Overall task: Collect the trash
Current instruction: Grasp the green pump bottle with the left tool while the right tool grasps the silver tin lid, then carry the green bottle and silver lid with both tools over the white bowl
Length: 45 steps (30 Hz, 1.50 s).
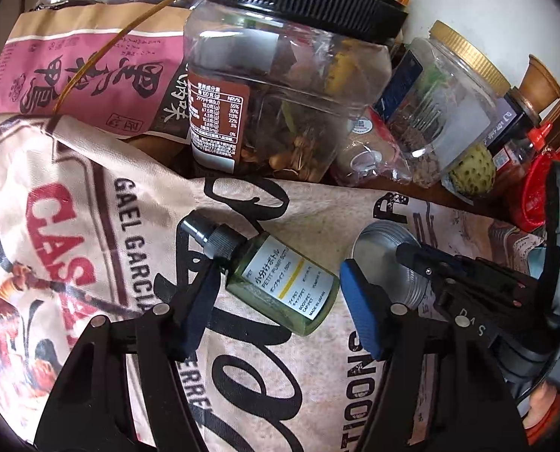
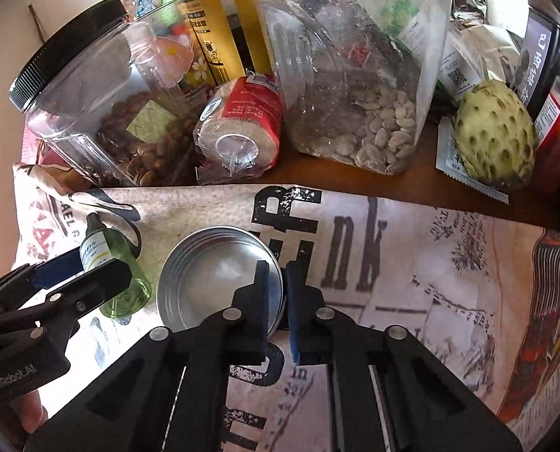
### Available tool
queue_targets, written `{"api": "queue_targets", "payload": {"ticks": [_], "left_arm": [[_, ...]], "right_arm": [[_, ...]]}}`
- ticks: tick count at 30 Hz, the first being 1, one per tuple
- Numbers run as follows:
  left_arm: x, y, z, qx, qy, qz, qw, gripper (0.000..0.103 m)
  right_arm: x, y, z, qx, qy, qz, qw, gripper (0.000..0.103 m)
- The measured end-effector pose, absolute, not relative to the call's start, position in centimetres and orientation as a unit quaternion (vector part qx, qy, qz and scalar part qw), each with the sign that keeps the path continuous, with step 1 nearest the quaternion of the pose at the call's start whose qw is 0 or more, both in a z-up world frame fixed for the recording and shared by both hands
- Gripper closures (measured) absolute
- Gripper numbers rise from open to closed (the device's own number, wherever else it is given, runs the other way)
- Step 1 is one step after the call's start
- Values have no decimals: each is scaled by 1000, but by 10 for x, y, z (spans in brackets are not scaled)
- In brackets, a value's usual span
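A small green pump bottle (image 1: 280, 286) with a black cap and white label lies on the printed cloth (image 1: 91, 196). My left gripper (image 1: 280, 301) is open, its fingers on either side of the bottle, not closed on it. A round silver tin (image 2: 215, 275) sits on the cloth to the right of the bottle (image 2: 118, 271). My right gripper (image 2: 278, 293) is shut on the tin's near rim, one finger inside and one outside. The tin also shows in the left wrist view (image 1: 389, 256) with the right gripper's fingers on it.
Behind the cloth stand a black-lidded jar of nuts (image 2: 102, 113), a large clear jar of seeds (image 2: 355, 83), a wrapped red roll (image 2: 242, 124), a custard apple (image 2: 494, 135) and snack bags (image 1: 84, 64). Red containers (image 1: 536, 196) stand at the right.
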<state>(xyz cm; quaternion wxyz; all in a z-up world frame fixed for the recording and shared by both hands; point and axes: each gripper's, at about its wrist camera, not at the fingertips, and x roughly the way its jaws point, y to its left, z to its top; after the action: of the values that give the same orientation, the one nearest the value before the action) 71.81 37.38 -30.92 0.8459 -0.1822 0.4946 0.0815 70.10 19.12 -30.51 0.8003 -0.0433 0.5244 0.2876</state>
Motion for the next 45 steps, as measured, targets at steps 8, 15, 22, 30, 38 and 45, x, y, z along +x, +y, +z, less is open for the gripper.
{"api": "queue_targets", "payload": {"ticks": [8,15,22,30,38,45], "left_arm": [[711,362,-302,-160,495,90,849,42],[701,340,-280,-168,498,63,848,100],[687,314,-285,-160,512,118,836,39],[687,312,-320,-162,536,191,806,39],[684,315,-327,-186,537,210,796,60],[641,283,-264,-183,494,166,834,62]], "right_arm": [[685,181,-286,-25,512,289,809,100],[668,141,-251,-7,498,278,822,100],[662,90,-227,-13,480,252,840,100],[642,44,-214,-1,473,216,854,100],[619,-1,-198,14,466,192,863,100],[598,-37,-176,23,445,192,874,100]]}}
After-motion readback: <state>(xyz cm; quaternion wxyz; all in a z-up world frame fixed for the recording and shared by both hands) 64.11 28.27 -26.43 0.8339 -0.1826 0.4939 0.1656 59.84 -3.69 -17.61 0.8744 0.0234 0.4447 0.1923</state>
